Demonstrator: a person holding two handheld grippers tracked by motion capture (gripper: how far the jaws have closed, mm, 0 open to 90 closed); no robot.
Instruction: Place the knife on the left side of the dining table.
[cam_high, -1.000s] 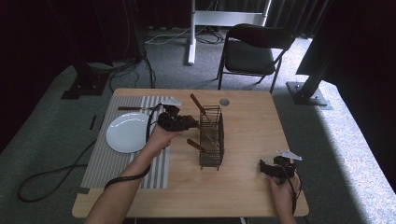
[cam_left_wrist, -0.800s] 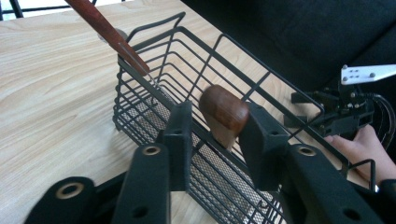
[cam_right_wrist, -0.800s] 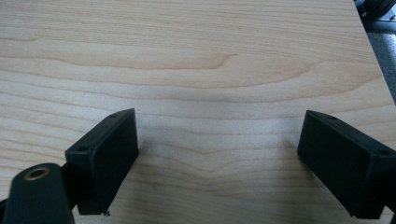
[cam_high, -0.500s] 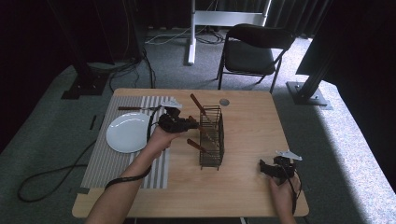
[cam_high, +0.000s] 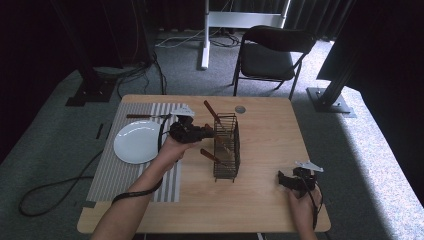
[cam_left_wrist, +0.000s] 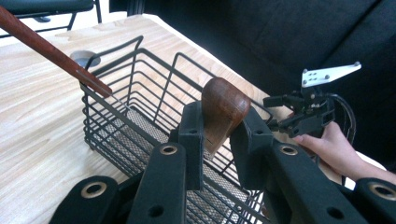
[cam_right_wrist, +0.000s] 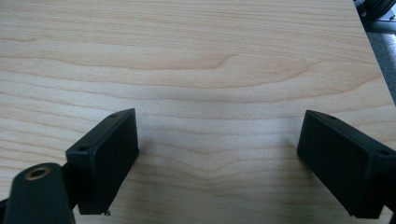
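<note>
- On the pale wooden tabletop (cam_high: 270, 200) we see a striped grey placemat (cam_high: 107, 172) carrying a round white plate (cam_high: 134, 143).
- We judge the black wire cutlery basket (cam_high: 227, 147) part-filled: two wooden-handled utensils already stand inside.
- Our left gripper (cam_left_wrist: 218, 140) fingers clamp a third brown rounded wooden handle (cam_left_wrist: 223, 109) above it, unreleased.
- Our right gripper (cam_right_wrist: 217, 161) rests idle, fingers apart.

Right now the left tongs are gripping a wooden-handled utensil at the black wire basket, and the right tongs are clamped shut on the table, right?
Not quite. The right tongs are open, jaws wide apart over the bare light wooden table, as the right gripper view shows. The left tongs do grip the brown wooden-handled utensil at the black wire basket.
</note>
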